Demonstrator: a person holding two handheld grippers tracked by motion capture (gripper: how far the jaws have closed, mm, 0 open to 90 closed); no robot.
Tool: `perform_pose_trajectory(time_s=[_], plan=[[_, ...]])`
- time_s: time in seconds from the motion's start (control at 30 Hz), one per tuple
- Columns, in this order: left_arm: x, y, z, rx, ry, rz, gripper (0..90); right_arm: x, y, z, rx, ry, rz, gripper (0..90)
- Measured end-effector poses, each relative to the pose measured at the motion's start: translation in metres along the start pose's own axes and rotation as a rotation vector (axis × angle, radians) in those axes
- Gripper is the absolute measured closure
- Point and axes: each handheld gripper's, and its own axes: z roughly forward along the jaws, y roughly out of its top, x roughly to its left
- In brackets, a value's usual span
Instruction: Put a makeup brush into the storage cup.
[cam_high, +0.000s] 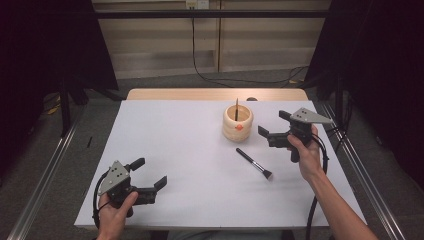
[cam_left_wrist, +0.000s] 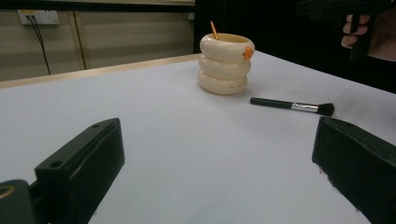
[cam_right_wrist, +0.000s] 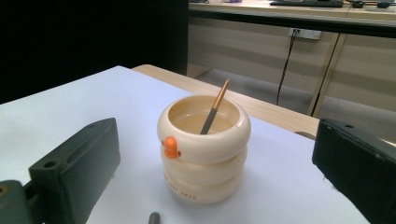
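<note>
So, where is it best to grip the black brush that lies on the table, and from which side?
Probably the black handle of the brush, near its middle, from above with the jaws across it. It lies flat and slim, clear of the holder; the right gripper is nearest.

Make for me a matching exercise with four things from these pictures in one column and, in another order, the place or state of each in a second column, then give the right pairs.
1. cream holder
2. black brush
3. thin stick
4. left gripper

a. lies flat on the table
b. open, at the near edge
c. stands upright, orange knob on it
d. leans inside the holder

Pairs: 1-c, 2-a, 3-d, 4-b
</note>
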Motion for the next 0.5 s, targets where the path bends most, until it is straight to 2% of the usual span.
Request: perform_pose_trajectory(time_s=[0.07, 0.17, 0.27, 0.37, 0.47, 0.5], plan=[[0.0, 0.0, 0.0, 0.003, 0.004, 0.007, 2.4, 0.001, -0.003, -0.005, -0.016, -0.015, 0.003, 1.2], [0.0, 0.0, -0.001, -0.002, 0.012, 0.006, 2.4, 0.001, -0.007, -0.013, 0.001, -0.007, 0.005, 0.6], [0.001, 0.001, -0.001, 0.004, 0.015, 0.012, 2.4, 0.004, -0.01, -0.023, -0.013, -0.019, -0.001, 1.2], [0.001, 0.002, -0.003, 0.007, 0.013, 0.015, 2.4, 0.007, -0.015, -0.032, 0.007, -0.015, -0.021, 1.0], [0.0, 0.002, -0.006, 0.003, 0.016, 0.013, 2.4, 0.006, -0.021, -0.043, 0.01, -0.028, -0.003, 1.0], [0.001, 0.002, -0.006, -0.001, 0.017, 0.011, 2.4, 0.007, -0.023, -0.046, 0.011, -0.036, -0.012, 1.0]])
